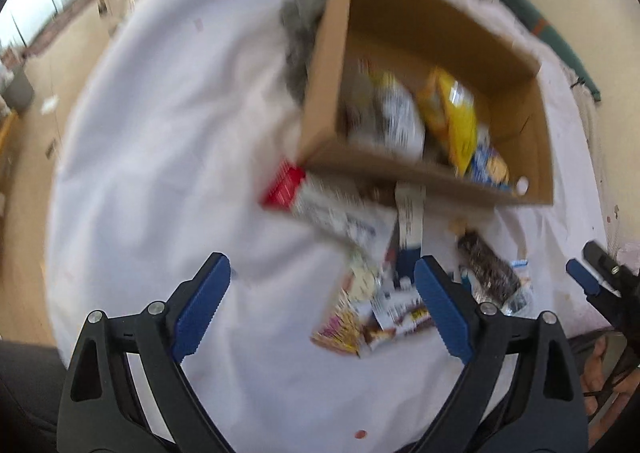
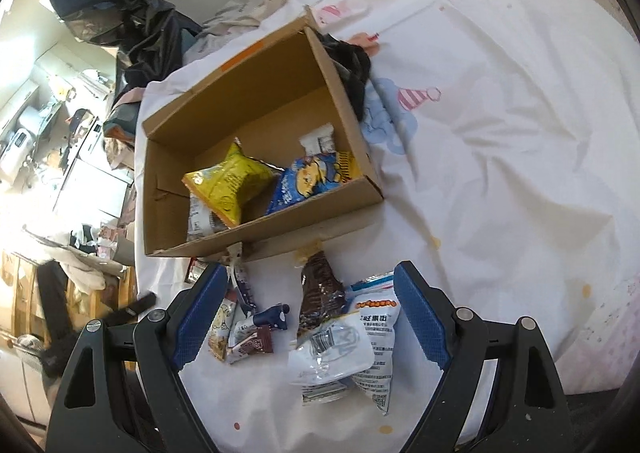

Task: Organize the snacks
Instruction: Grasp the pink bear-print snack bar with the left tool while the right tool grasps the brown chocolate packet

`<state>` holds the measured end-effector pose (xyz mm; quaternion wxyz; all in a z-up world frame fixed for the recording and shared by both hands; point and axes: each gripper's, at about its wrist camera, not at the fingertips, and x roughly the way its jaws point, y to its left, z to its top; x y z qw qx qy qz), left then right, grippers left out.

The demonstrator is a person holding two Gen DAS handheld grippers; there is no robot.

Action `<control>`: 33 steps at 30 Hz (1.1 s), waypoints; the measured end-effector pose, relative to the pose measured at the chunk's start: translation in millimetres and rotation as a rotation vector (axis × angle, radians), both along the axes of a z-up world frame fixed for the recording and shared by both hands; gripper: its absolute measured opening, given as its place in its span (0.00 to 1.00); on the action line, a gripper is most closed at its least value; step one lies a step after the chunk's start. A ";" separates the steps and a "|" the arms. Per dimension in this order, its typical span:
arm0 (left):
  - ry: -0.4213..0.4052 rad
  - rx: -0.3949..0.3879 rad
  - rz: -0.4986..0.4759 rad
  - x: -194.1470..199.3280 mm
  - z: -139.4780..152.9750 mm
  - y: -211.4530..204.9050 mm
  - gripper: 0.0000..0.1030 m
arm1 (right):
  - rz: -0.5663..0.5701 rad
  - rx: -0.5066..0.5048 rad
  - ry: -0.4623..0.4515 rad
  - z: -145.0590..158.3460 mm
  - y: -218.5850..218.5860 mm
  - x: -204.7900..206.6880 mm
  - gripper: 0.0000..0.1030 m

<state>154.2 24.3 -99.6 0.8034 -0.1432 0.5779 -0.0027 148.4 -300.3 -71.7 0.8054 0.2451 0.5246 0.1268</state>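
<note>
Both tongs, left (image 1: 322, 307) and right (image 2: 306, 319), gape wide and empty above loose snack packets (image 2: 340, 349) on the bed; cardboard box (image 2: 256, 237) lies beyond. Best straddle one packet only before closing.

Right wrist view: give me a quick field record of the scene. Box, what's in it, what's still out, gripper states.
surface: white bedsheet
box: open cardboard box, on the sheet
in box: yellow snack bag, blue snack bag, small white packet
still outside: dark chocolate pack, white printed bag, small packets
left gripper: open, nothing held
right gripper: open, above the loose snacks
</note>
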 end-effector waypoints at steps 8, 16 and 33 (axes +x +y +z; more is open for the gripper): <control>0.117 0.074 -0.152 9.1 -44.4 -43.9 0.81 | -0.027 0.037 0.032 -6.1 -6.4 3.6 0.85; 0.174 0.162 -0.259 2.2 -55.0 -61.2 0.22 | -0.033 0.039 0.056 -10.3 -7.2 4.6 0.85; 0.024 0.012 -0.107 -42.2 10.2 -18.4 0.22 | 0.351 -0.357 0.090 -38.5 83.7 7.7 0.90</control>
